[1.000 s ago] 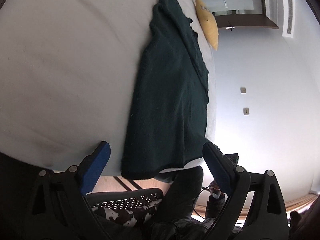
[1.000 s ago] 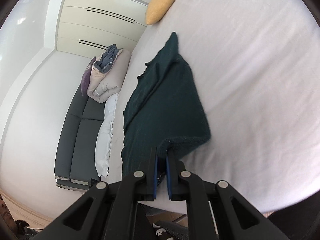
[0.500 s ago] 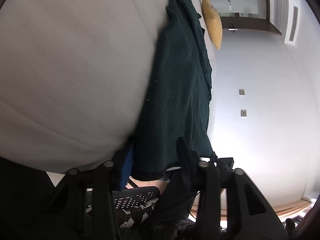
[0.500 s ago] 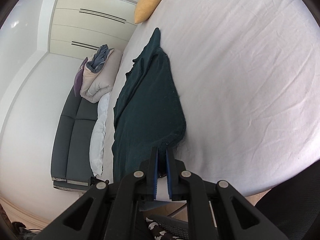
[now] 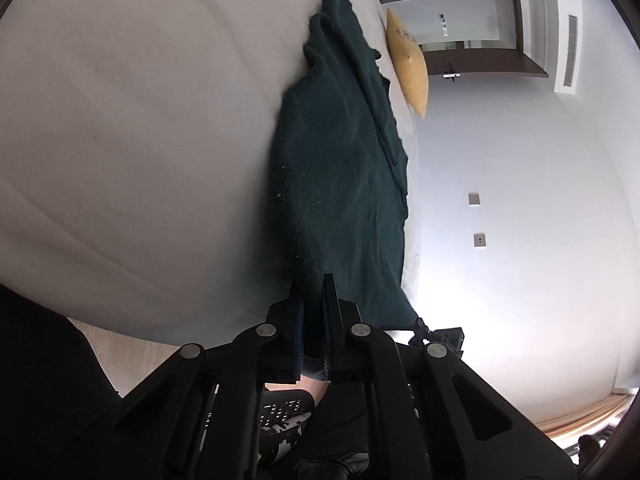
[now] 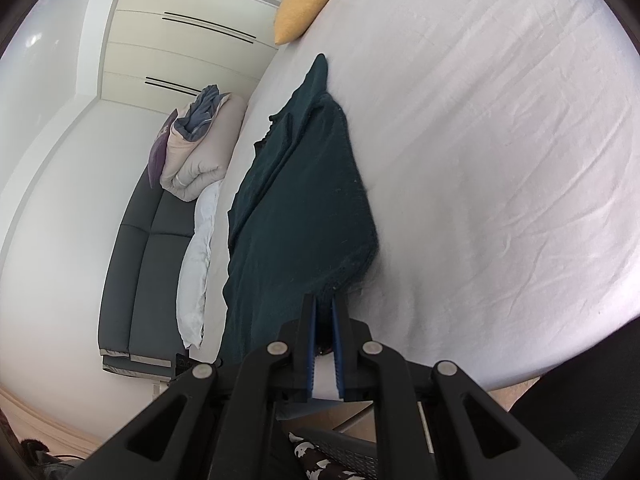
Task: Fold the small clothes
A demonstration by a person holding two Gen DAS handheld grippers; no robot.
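A dark green knitted garment [image 5: 340, 176] lies lengthwise near the edge of a white bed [image 5: 140, 120]. My left gripper [image 5: 314, 292] is shut on the garment's near hem corner. In the right wrist view the same garment [image 6: 296, 200] runs away from me along the bed [image 6: 500, 160]. My right gripper [image 6: 324, 304] is shut on the other near hem corner, which is lifted a little off the sheet.
A yellow pillow [image 5: 408, 64] lies at the far end of the bed, also in the right wrist view [image 6: 308, 0]. A grey sofa [image 6: 148, 256] with piled bedding [image 6: 200, 140] stands beside the bed. A mesh chair [image 5: 280, 412] is below the grippers.
My left gripper moved forward onto the garment's hem and closed on it. My right gripper stayed shut on its corner and shifted slightly, and the garment bunched narrower.
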